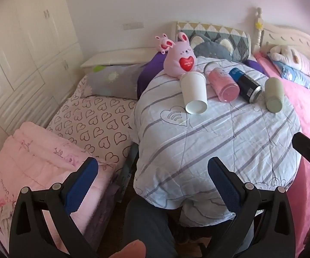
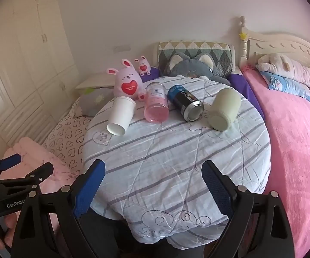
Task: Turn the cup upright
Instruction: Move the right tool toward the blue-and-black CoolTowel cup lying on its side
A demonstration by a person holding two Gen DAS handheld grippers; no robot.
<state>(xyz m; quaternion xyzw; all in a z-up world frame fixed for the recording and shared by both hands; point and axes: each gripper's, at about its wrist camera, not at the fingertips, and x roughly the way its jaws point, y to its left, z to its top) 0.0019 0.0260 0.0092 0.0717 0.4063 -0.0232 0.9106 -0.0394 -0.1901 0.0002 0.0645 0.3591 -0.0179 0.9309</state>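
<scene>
Several cups lie on their sides in a row on a round table under a striped quilt (image 2: 176, 150): a white paper cup (image 2: 121, 116) (image 1: 193, 92), a clear pink cup (image 2: 156, 105) (image 1: 223, 83), a black and blue can-shaped cup (image 2: 186, 103) (image 1: 246, 86) and a pale green cup (image 2: 224, 109) (image 1: 273, 94). Their bases face me. My left gripper (image 1: 152, 178) is open and empty near the table's front left edge. My right gripper (image 2: 153, 182) is open and empty over the table's front edge. The left gripper also shows in the right wrist view (image 2: 23, 167).
A pink bunny plush (image 2: 128, 81) sits right behind the white cup. A grey cat cushion (image 2: 194, 67) lies behind the table. A bed with a pink blanket (image 2: 294, 139) is on the right. Heart-print bedding (image 1: 90, 118) and a folded pink quilt (image 1: 36, 161) lie left. White wardrobes stand at far left.
</scene>
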